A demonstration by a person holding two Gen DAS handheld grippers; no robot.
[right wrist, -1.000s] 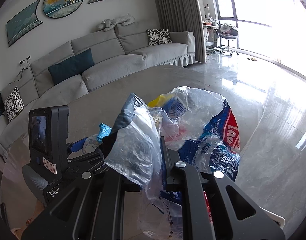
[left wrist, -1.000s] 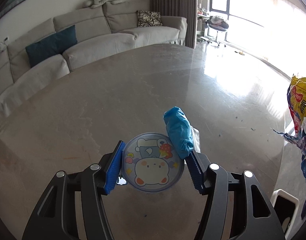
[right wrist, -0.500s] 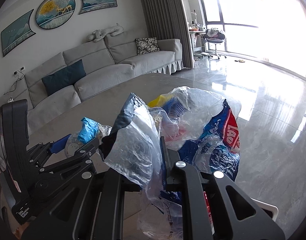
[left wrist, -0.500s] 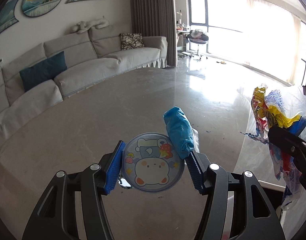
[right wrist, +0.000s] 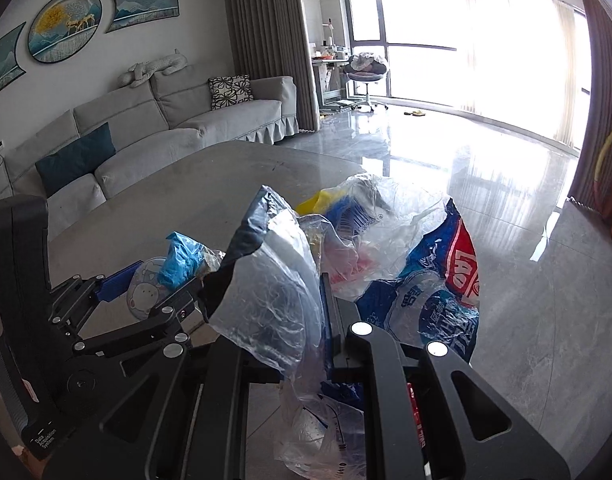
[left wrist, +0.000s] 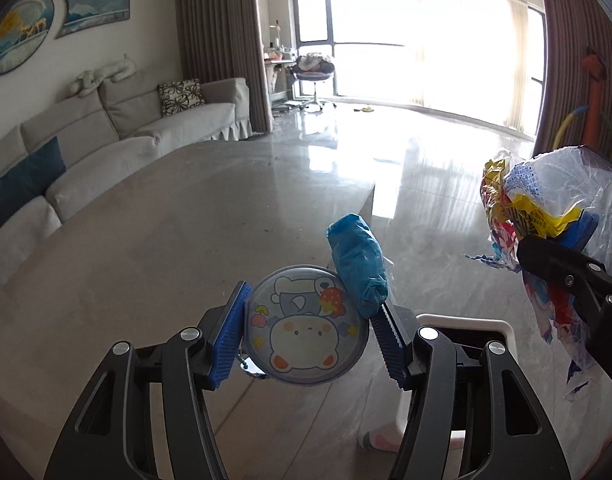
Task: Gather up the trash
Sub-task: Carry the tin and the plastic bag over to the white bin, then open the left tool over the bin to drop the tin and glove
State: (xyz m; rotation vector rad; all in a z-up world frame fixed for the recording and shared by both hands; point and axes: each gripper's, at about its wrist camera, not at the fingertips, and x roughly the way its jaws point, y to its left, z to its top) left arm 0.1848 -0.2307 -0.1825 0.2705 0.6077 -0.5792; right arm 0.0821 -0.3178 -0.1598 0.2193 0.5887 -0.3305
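Left claw [left wrist: 308, 336] clamps a round cartoon lid [left wrist: 306, 338] w/ a blue wad [left wrist: 358, 266]; right claw [right wrist: 301, 312], nearly shut, pinches a bundle of plastic wrappers [right wrist: 386, 264]. Both off the counter [left wrist: 177, 216]; white bin [left wrist: 466, 328] sits just below-right of left claw, nearer it.

Tools: two, left tool [left wrist: 306, 336], right tool [right wrist: 289, 320]. Round cartoon lid [left wrist: 306, 332]: one. Blue crumpled wrapper [left wrist: 358, 264]: one. Clear bag of wrappers [right wrist: 386, 260]: one. White bin [left wrist: 466, 324]: one. Sofa [right wrist: 165, 128]: one. Cushions: two. Wall pictures: three.
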